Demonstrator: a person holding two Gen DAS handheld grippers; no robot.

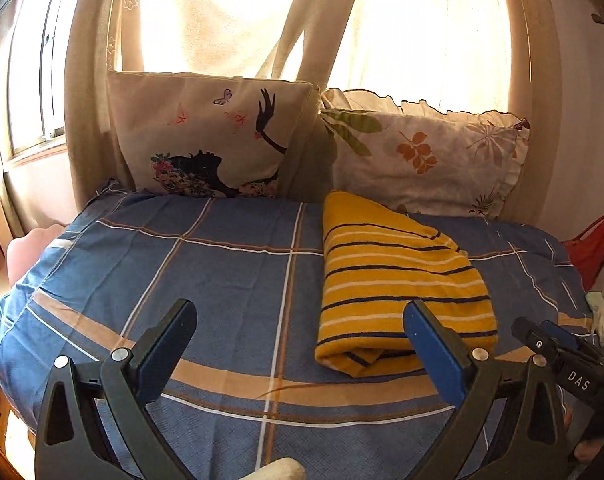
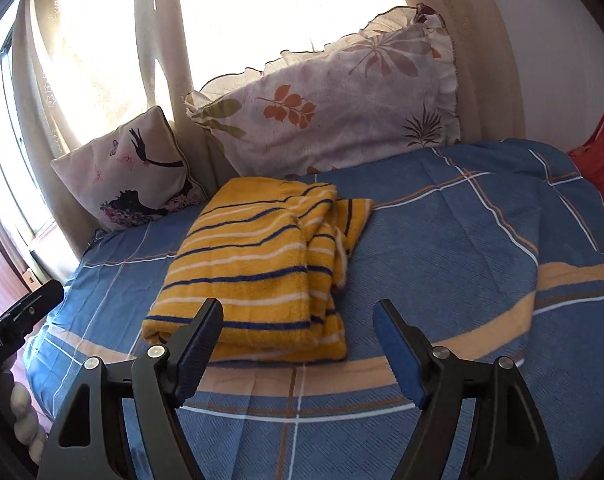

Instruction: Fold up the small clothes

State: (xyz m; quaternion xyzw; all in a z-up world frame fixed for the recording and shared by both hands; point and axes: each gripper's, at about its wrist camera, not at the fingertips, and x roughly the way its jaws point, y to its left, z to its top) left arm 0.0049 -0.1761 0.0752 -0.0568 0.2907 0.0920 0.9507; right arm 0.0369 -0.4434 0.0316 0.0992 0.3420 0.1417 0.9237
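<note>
A yellow garment with navy and white stripes [image 1: 397, 280] lies folded in a thick oblong on the blue checked bedspread [image 1: 222, 264]. It also shows in the right wrist view [image 2: 254, 268], with a loose flap sticking out at its far right. My left gripper [image 1: 300, 316] is open and empty, hovering above the bed to the left of the garment's near end. My right gripper [image 2: 298, 314] is open and empty, just in front of the garment's near edge. The right gripper's body [image 1: 557, 348] shows at the right of the left wrist view.
Two pillows lean against the curtained window at the back: a beige one with a dancer print [image 1: 214, 140] and a leaf-patterned one with a frill [image 1: 425, 156]. A red cloth [image 2: 601, 148] lies at the bed's far right. The bedspread [image 2: 441, 240] drops off at the near edge.
</note>
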